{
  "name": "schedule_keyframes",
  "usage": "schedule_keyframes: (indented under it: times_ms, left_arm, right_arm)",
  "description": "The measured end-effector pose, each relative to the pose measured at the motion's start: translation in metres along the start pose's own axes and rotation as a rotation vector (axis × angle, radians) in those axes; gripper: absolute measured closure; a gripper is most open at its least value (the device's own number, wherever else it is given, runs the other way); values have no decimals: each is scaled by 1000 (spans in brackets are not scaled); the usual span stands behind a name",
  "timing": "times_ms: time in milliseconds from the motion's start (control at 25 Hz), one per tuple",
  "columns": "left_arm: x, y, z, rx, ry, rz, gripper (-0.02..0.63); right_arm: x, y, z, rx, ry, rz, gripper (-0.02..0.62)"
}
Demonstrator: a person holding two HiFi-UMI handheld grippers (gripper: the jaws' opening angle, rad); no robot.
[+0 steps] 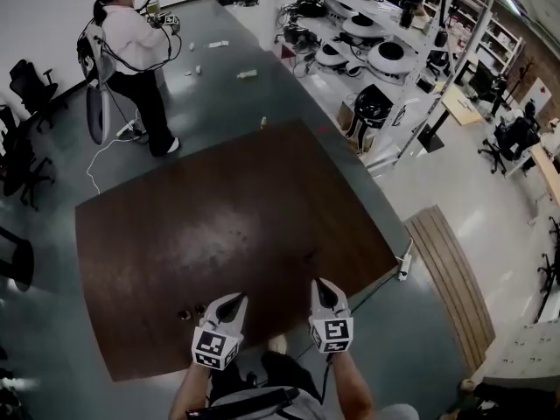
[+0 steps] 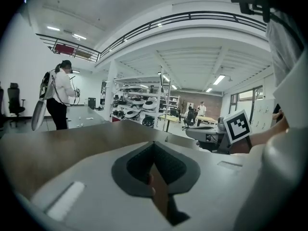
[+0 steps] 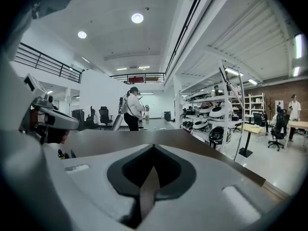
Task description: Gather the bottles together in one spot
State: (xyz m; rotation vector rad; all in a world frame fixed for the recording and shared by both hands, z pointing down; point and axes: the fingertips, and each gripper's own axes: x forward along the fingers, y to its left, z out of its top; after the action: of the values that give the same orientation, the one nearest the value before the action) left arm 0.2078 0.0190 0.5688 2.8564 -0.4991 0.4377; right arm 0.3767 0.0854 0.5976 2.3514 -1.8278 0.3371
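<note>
Bottles: two small dark bottles (image 1: 185, 315) sit side by side on the brown surface (image 1: 219, 208), close to its near edge and just left of the left tongs (image 1: 234, 302). In the right gripper view they look upright, low at the left, below the left tongs' body. Several pale bottles (image 1: 248, 74) lie scattered on the grey floor (image 1: 289, 147), well beyond the surface's far edge. One more small bottle (image 1: 262, 122) stands just off that edge. All are too small to tell the type.

Around:
- Another person (image 1: 131, 42) in a white top stands on the floor past the far left corner of the surface, near the scattered bottles.
- Shelving (image 1: 376, 33) loaded with round white units runs along the right side.
- Office chairs (image 1: 26, 86) stand at the left.
- A power strip (image 1: 403, 265) sits at the surface's right edge, with a slatted wooden panel (image 1: 451, 278) on the floor beside it.

Tongs:
- The left tongs are closed, pads meeting tip to tip, with nothing gripped.
- The right tongs (image 1: 323, 287) are also fully closed and empty.
- Both hang side by side over the near edge of the surface, apart from each other and pointing toward its far end. Neither touches the surface or a bottle.
</note>
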Motion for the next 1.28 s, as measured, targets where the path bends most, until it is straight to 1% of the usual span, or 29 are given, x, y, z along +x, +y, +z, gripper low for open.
schedule_keyframes:
  times_ms: [120, 320, 720, 800, 840, 880, 960, 1040, 1120, 1280]
  left_arm:
    - [13, 0, -8, -12, 9, 21, 604]
    - [32, -3, -21, -1, 35, 40, 604]
    - [50, 1, -29, -30, 56, 68, 604]
    - [51, 2, -28, -34, 55, 73, 604]
    - [51, 3, -27, -36, 55, 75, 604]
    - [51, 4, -28, -37, 57, 77, 604]
    - [50, 5, -29, -37, 60, 80, 604]
    - [51, 6, -28, -37, 57, 82, 604]
    - [51, 8, -29, -34, 57, 86, 604]
    - [51, 8, -32, -46, 73, 93, 604]
  right_arm:
    - [11, -9, -10, -12, 10, 21, 594]
    - [27, -23, -29, -13, 23, 50, 594]
    - [56, -36, -46, -15, 49, 81, 592]
    - [62, -36, -49, -9, 53, 91, 523]
    - [64, -36, -51, -9, 59, 93, 513]
    - [67, -36, -55, -10, 67, 95, 485]
    - [74, -35, -63, -10, 88, 99, 456]
    - [80, -36, -69, -14, 104, 102, 409]
    - [85, -37, -74, -20, 115, 102, 385]
    - [92, -37, -76, -26, 125, 106, 368]
